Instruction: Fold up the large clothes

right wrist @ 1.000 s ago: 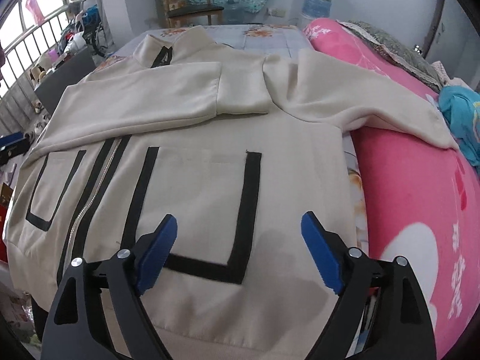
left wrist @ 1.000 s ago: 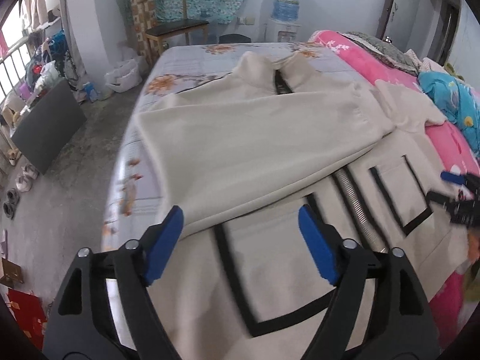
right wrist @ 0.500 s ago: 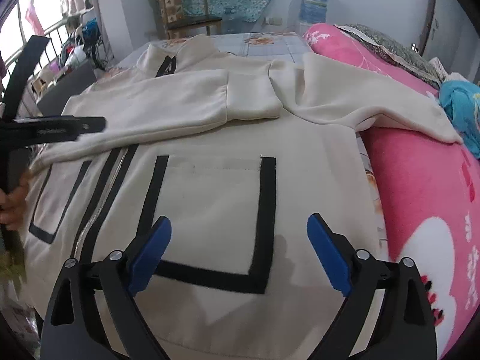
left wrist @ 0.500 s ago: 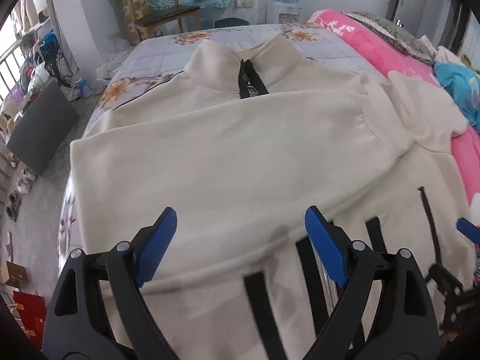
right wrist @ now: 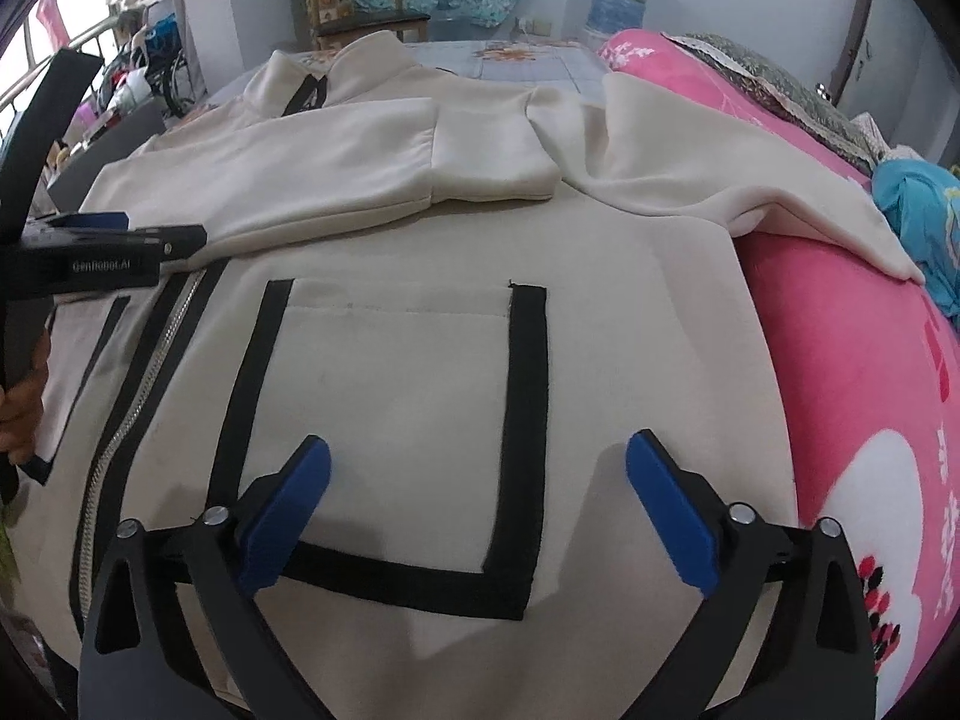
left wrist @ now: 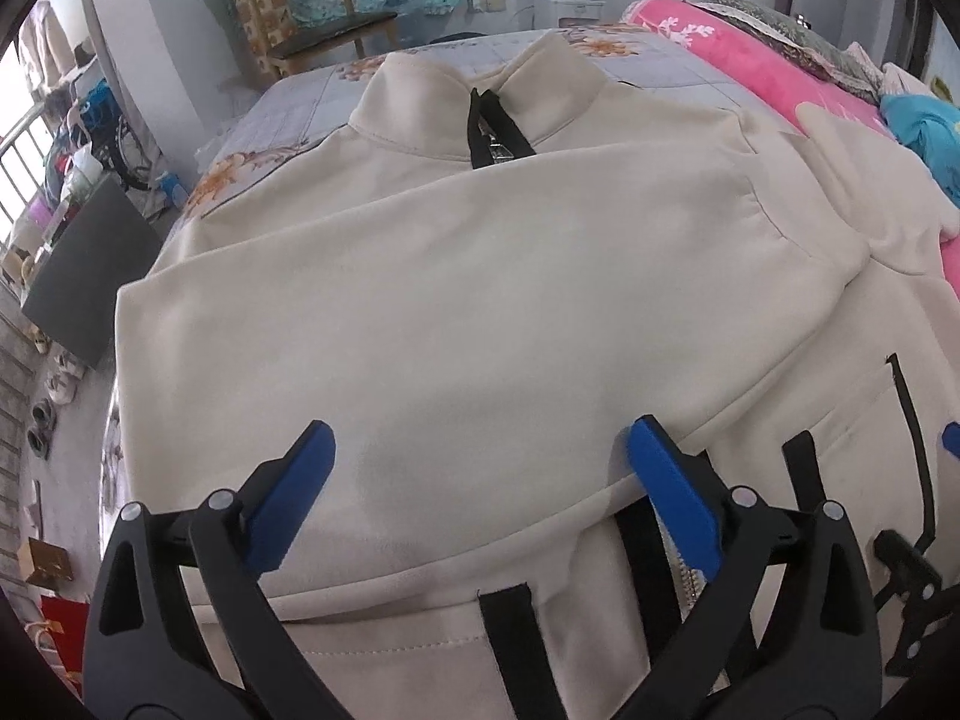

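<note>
Left wrist view: the cream jacket (left wrist: 480, 300) lies face up on the bed (left wrist: 630, 60), collar toward the far end. One sleeve (left wrist: 450, 312) is folded across the chest. The left gripper (left wrist: 474, 456) hangs over that sleeve's lower edge with jaws spread wide, holding nothing. Risk, as I judge it: closing here could pinch the sleeve together with the body layer beneath, and a lift would then drag the whole front and undo the fold.

Right wrist view: the right gripper (right wrist: 477, 468) sits low over the black-trimmed pocket (right wrist: 396, 420), jaws spread, nothing between them. The other sleeve (right wrist: 720, 180) is not folded in; it trails over the pink quilt (right wrist: 870, 420), which rises beside the jacket. Risk: that sleeve may snag or slide on the quilt's slope when pulled, leaving a crooked fold. The left gripper's body shows at the left edge, near the zipper (right wrist: 138, 372); the two tools could collide if both work the centre.
</note>
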The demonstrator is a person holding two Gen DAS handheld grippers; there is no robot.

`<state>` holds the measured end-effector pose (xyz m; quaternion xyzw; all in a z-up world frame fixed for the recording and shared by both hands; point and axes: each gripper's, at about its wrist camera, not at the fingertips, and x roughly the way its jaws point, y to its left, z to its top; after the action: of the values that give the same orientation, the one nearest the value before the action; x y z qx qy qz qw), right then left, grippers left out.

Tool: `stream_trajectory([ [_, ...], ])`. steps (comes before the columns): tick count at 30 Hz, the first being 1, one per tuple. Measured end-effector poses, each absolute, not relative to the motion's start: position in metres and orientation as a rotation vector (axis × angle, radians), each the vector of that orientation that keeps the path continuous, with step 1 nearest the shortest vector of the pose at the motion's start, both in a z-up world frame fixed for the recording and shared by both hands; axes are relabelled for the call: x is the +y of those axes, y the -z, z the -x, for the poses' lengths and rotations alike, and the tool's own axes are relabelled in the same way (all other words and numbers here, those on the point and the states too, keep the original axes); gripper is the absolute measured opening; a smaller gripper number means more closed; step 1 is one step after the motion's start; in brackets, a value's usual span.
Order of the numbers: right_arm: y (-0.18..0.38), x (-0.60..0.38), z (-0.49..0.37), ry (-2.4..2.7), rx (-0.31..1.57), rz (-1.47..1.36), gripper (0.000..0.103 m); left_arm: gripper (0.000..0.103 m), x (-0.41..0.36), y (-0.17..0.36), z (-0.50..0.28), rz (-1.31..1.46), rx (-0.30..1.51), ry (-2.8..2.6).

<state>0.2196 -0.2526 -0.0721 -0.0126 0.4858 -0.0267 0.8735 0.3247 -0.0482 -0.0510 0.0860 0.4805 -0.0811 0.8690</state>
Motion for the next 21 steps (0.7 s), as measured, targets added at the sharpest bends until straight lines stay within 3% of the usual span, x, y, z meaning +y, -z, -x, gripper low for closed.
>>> stream_trajectory([
  [21, 0.073, -0.256, -0.221, 0.053, 1.025, -0.007, 0.097, 0.096, -0.049, 0.052, -0.317, -0.179, 0.959, 0.128],
])
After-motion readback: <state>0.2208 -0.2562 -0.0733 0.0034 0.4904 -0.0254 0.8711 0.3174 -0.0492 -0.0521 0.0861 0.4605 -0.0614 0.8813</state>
